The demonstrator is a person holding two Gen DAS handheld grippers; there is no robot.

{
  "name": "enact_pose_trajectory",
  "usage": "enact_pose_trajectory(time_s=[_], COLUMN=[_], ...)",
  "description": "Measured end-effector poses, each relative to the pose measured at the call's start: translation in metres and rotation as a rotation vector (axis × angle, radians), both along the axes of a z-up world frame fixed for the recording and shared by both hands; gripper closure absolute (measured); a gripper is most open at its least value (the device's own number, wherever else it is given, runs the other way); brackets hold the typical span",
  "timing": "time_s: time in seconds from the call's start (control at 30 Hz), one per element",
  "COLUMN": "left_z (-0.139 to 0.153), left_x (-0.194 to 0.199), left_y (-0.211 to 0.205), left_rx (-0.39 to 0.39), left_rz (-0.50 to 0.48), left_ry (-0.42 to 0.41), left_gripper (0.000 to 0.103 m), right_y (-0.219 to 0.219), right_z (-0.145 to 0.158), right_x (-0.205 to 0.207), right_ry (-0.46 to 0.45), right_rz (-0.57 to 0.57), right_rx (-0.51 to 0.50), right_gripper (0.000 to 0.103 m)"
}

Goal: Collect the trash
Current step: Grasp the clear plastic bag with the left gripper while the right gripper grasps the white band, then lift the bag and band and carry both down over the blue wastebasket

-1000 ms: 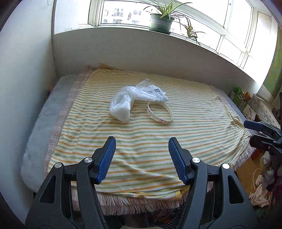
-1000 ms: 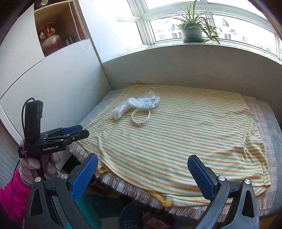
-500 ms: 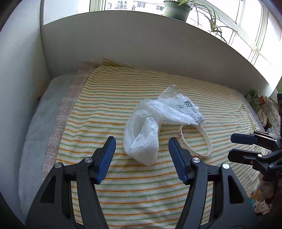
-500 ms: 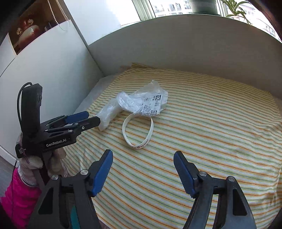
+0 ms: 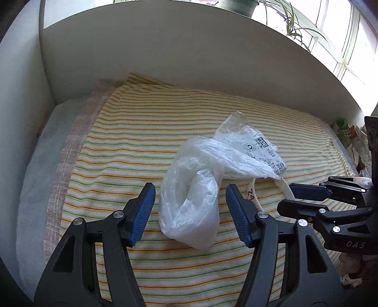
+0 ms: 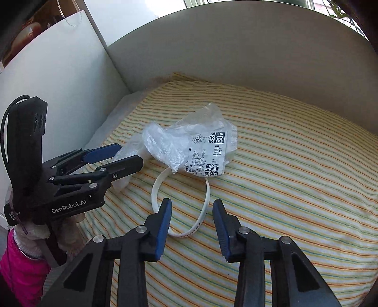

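A crumpled clear plastic bag [image 5: 200, 186] with a printed label lies on the striped blanket [image 5: 141, 132]; it also shows in the right wrist view [image 6: 189, 144]. A white band loop [image 6: 203, 207] lies beside it, partly under the bag. My left gripper [image 5: 190, 213] is open, its jaws on either side of the bag's near end. My right gripper [image 6: 191, 226] is open, its jaws on either side of the band's near edge. The band [image 5: 283, 186] is mostly hidden in the left wrist view.
A white wall panel [image 5: 165, 59] runs behind the bed. A windowsill with a potted plant [image 5: 238, 7] is above it. A white cabinet side [image 6: 59, 82] stands left of the bed. Clutter [image 5: 347, 132] sits off the bed's right side.
Both grippers have moved forward over the bed. The left now brackets the bag and the right brackets the band. The right gripper's jaws have narrowed.
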State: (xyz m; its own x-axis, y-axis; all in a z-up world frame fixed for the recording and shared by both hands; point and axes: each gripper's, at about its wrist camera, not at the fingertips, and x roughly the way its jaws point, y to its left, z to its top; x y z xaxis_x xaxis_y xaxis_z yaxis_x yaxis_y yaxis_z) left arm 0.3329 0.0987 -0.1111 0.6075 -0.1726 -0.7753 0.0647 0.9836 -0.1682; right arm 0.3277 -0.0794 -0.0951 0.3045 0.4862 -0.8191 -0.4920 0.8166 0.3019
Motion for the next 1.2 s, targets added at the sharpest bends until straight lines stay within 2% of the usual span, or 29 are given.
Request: enact_pose_trajectory(time_s=[0.07, 0.1, 0.23, 0.43, 0.5, 0.6, 0.93, 1.2], left_z=[-0.002, -0.004, -0.007, -0.001, 0.002, 0.006, 0.026, 0.046], left_x=[0.002, 0.002, 0.002, -0.006, -0.010, -0.016, -0.047, -0.084], left_y=[0.001, 0.001, 0.002, 0.012, 0.017, 0.019, 0.029, 0.019], left_rx=[-0.016, -0.022, -0.032, -0.052, -0.052, -0.045, -0.043, -0.019], left_rz=[0.007, 0.012, 0.024, 0.062, 0.069, 0.075, 0.114, 0.115], left_ry=[0.005, 0.010, 0.013, -0.009, -0.016, -0.024, -0.068, -0.111], left_gripper=[0.042, 0.051, 0.058, 0.064, 0.065, 0.065, 0.066, 0.066], right_y=[0.004, 0.005, 0.008, 0.013, 0.011, 0.008, -0.009, -0.025], right_z=[-0.002, -0.002, -0.002, -0.003, -0.003, -0.004, 0.013, 0.038], right_x=[0.004, 0.004, 0.005, 0.008, 0.008, 0.009, -0.014, -0.049], right_ry=[-0.005, -0.008, -0.027, -0.053, -0.053, -0.047, -0.064, -0.115], right_rz=[0.000, -0.001, -0.003, -0.013, -0.019, -0.033, -0.049, -0.044], right_rx=[-0.015, -0.022, -0.058, -0.095, -0.093, -0.076, -0.031, -0.007], right_gripper=[0.069, 0.071, 0.076, 0.090, 0.097, 0.102, 0.103, 0.103])
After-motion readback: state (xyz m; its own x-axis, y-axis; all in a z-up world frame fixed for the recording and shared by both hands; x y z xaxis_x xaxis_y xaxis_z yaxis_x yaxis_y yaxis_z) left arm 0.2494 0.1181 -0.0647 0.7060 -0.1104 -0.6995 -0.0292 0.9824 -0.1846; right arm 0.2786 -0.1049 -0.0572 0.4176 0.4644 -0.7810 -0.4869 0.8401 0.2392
